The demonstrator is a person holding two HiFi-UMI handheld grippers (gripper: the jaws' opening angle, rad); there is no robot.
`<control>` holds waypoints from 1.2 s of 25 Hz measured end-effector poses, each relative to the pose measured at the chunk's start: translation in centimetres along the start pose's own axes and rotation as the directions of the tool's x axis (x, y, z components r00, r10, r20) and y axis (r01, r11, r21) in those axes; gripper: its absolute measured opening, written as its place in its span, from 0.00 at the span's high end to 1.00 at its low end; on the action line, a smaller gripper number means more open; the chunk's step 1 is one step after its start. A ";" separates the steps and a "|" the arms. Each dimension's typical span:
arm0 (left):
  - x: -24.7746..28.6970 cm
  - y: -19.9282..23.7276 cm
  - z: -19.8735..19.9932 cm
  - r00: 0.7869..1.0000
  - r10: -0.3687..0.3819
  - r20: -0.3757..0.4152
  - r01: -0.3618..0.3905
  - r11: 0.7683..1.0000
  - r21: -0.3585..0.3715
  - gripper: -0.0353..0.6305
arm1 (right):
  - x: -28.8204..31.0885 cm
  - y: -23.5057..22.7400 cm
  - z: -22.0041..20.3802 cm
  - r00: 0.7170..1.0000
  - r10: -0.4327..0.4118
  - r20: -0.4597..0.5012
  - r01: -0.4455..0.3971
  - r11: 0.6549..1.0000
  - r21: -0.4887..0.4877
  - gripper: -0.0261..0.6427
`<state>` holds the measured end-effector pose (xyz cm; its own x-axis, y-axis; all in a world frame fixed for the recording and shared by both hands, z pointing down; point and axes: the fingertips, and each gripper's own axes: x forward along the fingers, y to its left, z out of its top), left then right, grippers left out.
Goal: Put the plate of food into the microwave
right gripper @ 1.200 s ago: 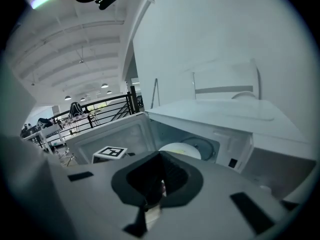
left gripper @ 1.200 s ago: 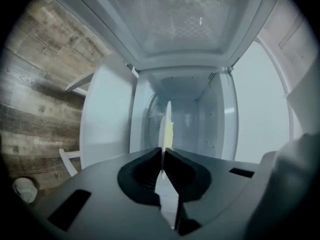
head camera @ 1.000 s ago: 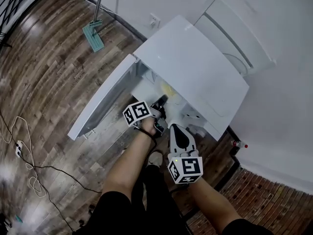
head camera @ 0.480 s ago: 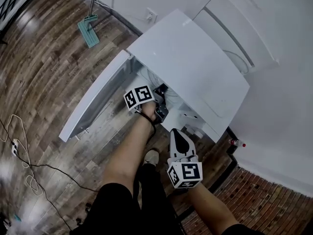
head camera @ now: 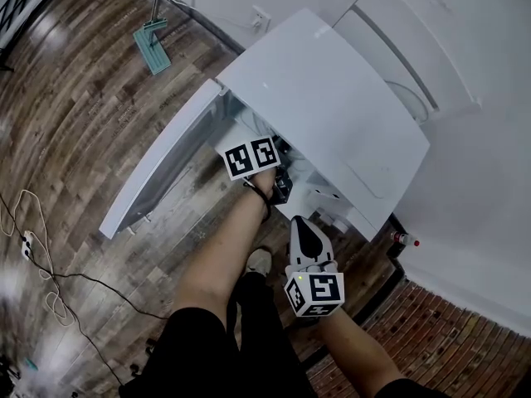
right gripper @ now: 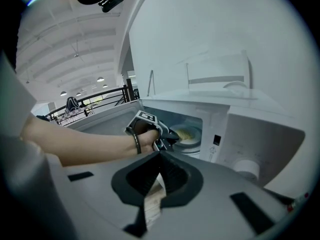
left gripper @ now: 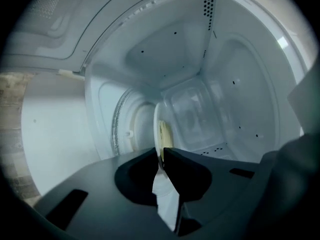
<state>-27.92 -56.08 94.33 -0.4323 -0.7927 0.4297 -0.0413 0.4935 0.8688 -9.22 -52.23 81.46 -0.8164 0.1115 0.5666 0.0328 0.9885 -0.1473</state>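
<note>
— Wooden floor [head camera: 83, 98] lies under you, and the white microwave [head camera: 332, 106] stands with its door [head camera: 166, 172] swung wide to your left. Your left gripper [left gripper: 161, 156] is deep in the cavity. The plate [left gripper: 159, 129] with the yellow food [left gripper: 165, 134] is inside with it, and its rim is between the jaws, which are opening now.

— Yes, and the plate is just at the glass turntable [left gripper: 120, 119]; I cannot tell if it sits fully flat on it. So let the jaws part slowly. Do not pull back until both pads are free from the rim, otherwise you may drag the plate toward the door.

— Also take the gripper out straight and level, I think. A lift at the rim could tip the food.

— Your right gripper [right gripper: 159, 156] is outside, in front of the opening, with its jaws pressed together and nothing in them. Hold it low there, away from your left forearm [head camera: 224, 255]. It looks well placed to push the door afterwards.
</note>
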 end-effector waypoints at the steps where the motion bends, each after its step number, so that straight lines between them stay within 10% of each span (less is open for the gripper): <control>1: 0.0 0.0 0.1 1.000 0.017 0.009 -0.018 0.999 0.032 0.92 | 0.0 0.0 0.0 1.000 0.001 -0.001 -0.001 1.000 -0.003 0.95; 7: -0.7 0.6 0.7 0.981 0.185 0.065 -0.196 0.918 0.344 0.81 | 0.1 -0.3 0.0 1.000 0.002 0.000 -0.002 1.000 -0.011 0.95; 13: -1.6 1.4 2.2 0.910 0.345 0.232 -0.412 0.680 0.607 0.61 | -0.1 -0.1 -0.5 1.000 0.004 -0.008 -0.004 1.000 -0.006 0.95; 15: -1.7 1.5 2.4 0.895 0.356 0.267 -0.442 0.635 0.634 0.57 | -0.2 -0.1 -0.6 1.000 0.006 -0.008 -0.006 1.000 -0.005 0.95; 19: -3.0 1.6 2.5 0.889 0.341 0.306 -0.457 0.623 0.634 0.59 | -0.5 -0.4 -0.7 1.000 0.000 0.000 0.000 1.000 0.000 0.95; 21: -3.9 1.1 2.3 0.894 0.316 0.318 -0.448 0.606 0.657 0.95 | -0.6 -0.6 -0.5 1.000 -0.003 0.014 0.003 1.000 0.010 0.95; 30: -13.0 -4.2 -1.8 0.956 0.185 0.226 -0.292 0.629 0.721 0.95 | -1.6 0.5 1.5 0.998 -0.002 0.056 0.003 1.000 -0.022 0.95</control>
<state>-20.56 -48.51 85.55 -0.6248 -0.5863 0.5157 -0.5491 0.7995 0.2437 -8.81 -52.07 79.24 -0.8474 0.1036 0.5208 0.0426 0.9909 -0.1278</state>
